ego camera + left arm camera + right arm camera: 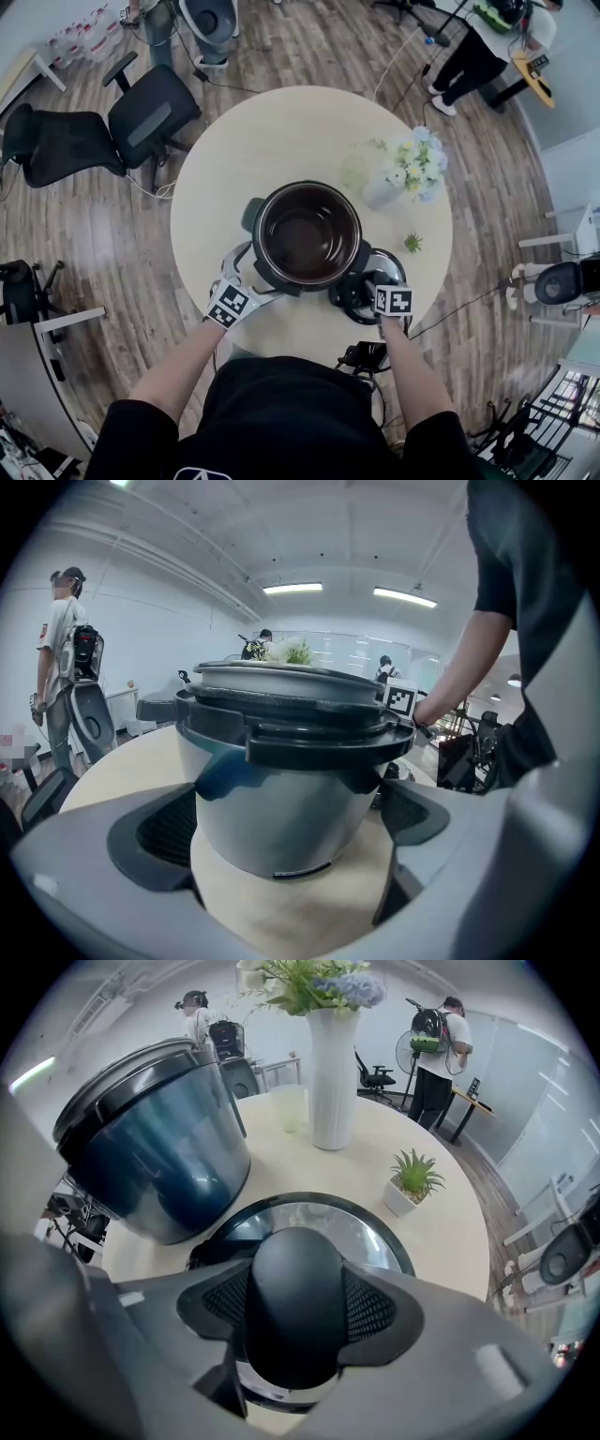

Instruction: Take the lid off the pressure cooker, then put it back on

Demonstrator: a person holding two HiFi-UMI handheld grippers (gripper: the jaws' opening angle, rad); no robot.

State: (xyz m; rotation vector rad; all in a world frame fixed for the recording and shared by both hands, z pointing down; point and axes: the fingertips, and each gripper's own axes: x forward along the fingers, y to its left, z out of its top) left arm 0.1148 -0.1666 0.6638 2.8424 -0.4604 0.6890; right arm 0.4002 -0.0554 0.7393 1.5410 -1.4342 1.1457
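Pressure cooker (305, 239) stands open in the middle of the surface (281, 131). Lid (319, 1222) lies flat just right of it, toward the near edge. Right gripper (295, 1309) fingers are clenched on the lid's knob (292, 1269). Left gripper (286, 832) fingers are released and straddle the cooker base with no visible squeeze.

Risks:
- The smooth domed knob could slip on the lift and tilt the lid.
- The unbraced cooker could slide while the lid is seated.
- A wide swing could clip the vase (382, 192) or small plant (412, 243).

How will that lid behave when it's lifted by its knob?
Probably stiff: the lid looks like glass in a dark rim. Likely weighty and breakable. The right gripper clamps its smooth rounded knob, so it might slip.
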